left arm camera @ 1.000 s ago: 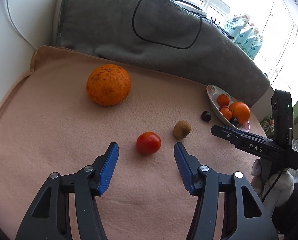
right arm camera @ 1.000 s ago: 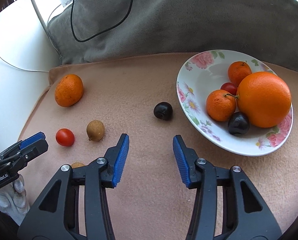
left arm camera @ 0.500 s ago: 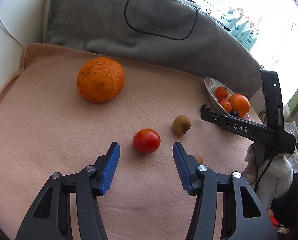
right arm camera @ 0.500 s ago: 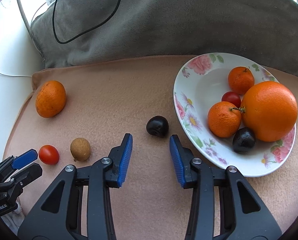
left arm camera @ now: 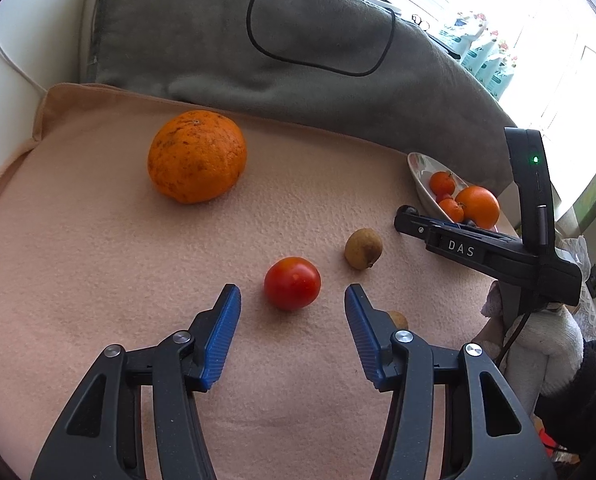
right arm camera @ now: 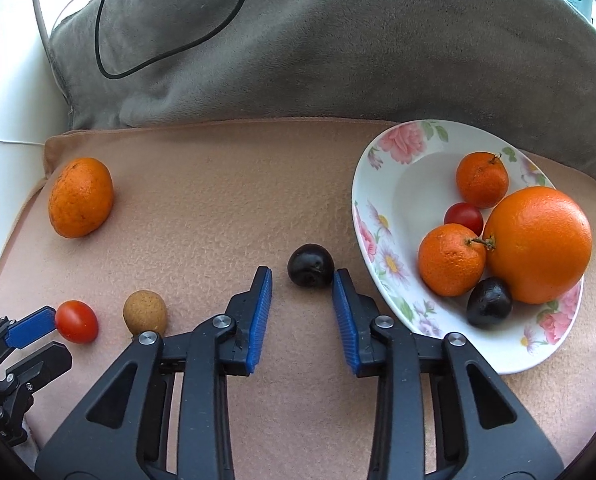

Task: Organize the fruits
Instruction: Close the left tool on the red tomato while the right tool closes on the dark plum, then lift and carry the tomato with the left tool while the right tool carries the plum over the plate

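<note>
My left gripper (left arm camera: 293, 294) is open, its blue fingertips on either side of a red tomato (left arm camera: 292, 283) on the peach blanket (left arm camera: 97, 272). A brown kiwi-like fruit (left arm camera: 363, 248) lies just beyond, and a big orange (left arm camera: 197, 156) farther left. My right gripper (right arm camera: 302, 278) is open around a dark plum (right arm camera: 310, 265), the right fingertip touching or almost touching it. The flowered plate (right arm camera: 382, 216) to its right holds a large orange (right arm camera: 538, 244), two tangerines, a small tomato and a dark plum.
A grey cushion (right arm camera: 338, 48) with a black cable (left arm camera: 318, 64) runs along the back of the blanket. A small brown fruit (left arm camera: 398, 319) peeks behind my left gripper's right finger. White walls stand at left; a window and bottles at far right.
Both grippers moved forward. The left one now has the tomato between its fingertips; the right one reached the plum, which now sits between its tips.
</note>
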